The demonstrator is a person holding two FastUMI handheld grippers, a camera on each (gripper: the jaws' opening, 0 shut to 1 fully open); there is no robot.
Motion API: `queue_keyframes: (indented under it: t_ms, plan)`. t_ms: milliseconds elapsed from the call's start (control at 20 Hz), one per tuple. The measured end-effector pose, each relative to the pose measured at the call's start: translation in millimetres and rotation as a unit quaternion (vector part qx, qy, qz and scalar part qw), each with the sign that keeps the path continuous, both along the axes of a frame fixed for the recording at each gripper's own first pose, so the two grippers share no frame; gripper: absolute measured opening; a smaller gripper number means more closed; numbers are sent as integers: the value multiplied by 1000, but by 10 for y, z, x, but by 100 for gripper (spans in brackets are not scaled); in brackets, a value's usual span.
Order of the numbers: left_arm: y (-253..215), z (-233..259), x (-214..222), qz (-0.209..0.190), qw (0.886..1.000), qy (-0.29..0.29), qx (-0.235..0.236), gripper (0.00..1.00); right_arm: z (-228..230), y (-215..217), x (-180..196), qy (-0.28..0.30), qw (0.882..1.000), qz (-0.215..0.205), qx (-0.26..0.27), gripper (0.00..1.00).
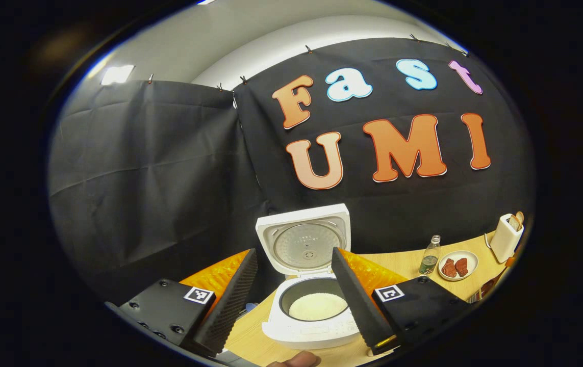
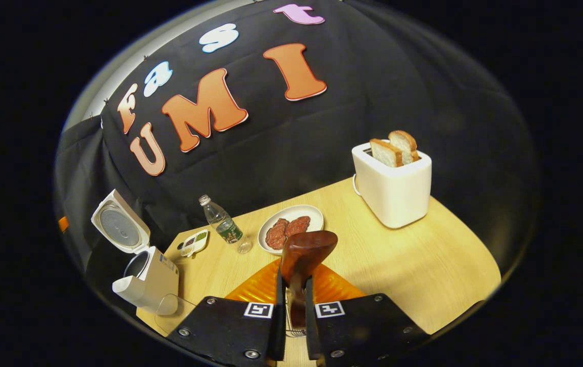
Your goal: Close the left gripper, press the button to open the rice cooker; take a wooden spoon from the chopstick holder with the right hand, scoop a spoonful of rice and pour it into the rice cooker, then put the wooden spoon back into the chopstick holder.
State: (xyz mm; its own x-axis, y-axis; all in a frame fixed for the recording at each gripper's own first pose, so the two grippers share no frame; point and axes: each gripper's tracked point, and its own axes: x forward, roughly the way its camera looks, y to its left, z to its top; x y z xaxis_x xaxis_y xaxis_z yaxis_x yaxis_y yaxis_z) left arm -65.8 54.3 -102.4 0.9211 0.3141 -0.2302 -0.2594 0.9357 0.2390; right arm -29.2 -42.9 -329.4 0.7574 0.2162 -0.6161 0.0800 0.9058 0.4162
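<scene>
Between the right gripper [image 2: 292,300] fingers we hold the spoon [image 2: 302,256], both pressing on its handle, with the dark bowl rising just past the tips. What looks like the wire rim of the holder [image 2: 295,332] shows low between the fingers, so we judge the spoon is either just lifted out or about to go back in; the pictures cannot tell us which.

In the left gripper view, the left gripper [image 1: 294,285] hangs wide open with nothing between its fingers, and past it the cooker [image 1: 311,285] stands with its lid [image 1: 304,239] up and white rice [image 1: 318,306] already lying in the pot. That suggests the pour may be done.

If we are returning the spoon, we should keep the handle upright, lower it straight into the holder, and only let go once it rests inside. If we are still to scoop, we should keep the squeeze firm and the bowl level on the way across the table [image 2: 413,265], passing clear of the plate [image 2: 291,214] and the bottle [image 2: 224,224]. The left gripper should stay away from the lid.
</scene>
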Motion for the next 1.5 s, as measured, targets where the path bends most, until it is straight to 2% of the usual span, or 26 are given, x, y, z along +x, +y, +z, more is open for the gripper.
queue_keyframes:
  t_ms: [200,400,450,500,550,600,650,700,750,800,850,900,950,1000,1100,1300,1450,1500]
  plan:
    - [29,46,58,-2,1000,-5,1,99,-176,-86,9,12,1000,-26,12,19]
    - [162,150,267,-4,999,-15,-37,100,-213,-107,-46,27,999,-35,14,25]
    - [215,194,355,-3,999,-20,-45,95,-212,-120,-80,34,999,-36,13,26]
    - [267,225,440,-3,998,-26,-56,99,-217,-140,-104,40,998,-39,7,28]
    - [327,268,549,-3,997,-28,-66,98,-218,-177,-126,46,998,-41,-1,28]
    - [366,305,647,-6,996,-29,-79,96,-218,-217,-157,55,997,-43,-14,28]
    - [401,346,769,-8,995,-29,-91,94,-201,-280,-194,64,996,-50,-22,18]
    - [500,413,909,-4,995,-37,-97,95,-285,-286,-184,78,995,-57,-24,30]
    - [582,491,1051,-2,994,-47,-98,95,-254,-286,-213,81,995,-57,-23,22]
    - [647,510,1187,-1,994,-45,-98,99,-198,-295,-202,76,995,-61,-28,35]
    - [684,516,1309,-4,994,-42,-101,99,-148,-309,-211,72,995,-63,-35,37]
    - [743,526,1448,-1,993,-45,-106,95,-93,-320,-228,70,995,-64,-42,43]
    - [789,503,1587,0,992,-40,-116,94,-27,-363,-266,67,994,-65,-50,50]
    - [807,447,1703,1,992,-30,-124,98,52,-404,-279,61,994,-69,-59,63]
    - [779,307,1956,-9,990,2,-142,95,259,-477,-313,46,993,-75,-73,73]
    - [820,-44,2446,-14,985,73,-156,94,718,-590,-335,7,991,-85,-100,86]
    - [835,-347,2686,-1,973,127,-195,94,1058,-601,-365,-23,990,-87,-111,88]
    - [876,-441,2738,4,971,146,-191,94,1151,-603,-374,-31,989,-87,-113,87]
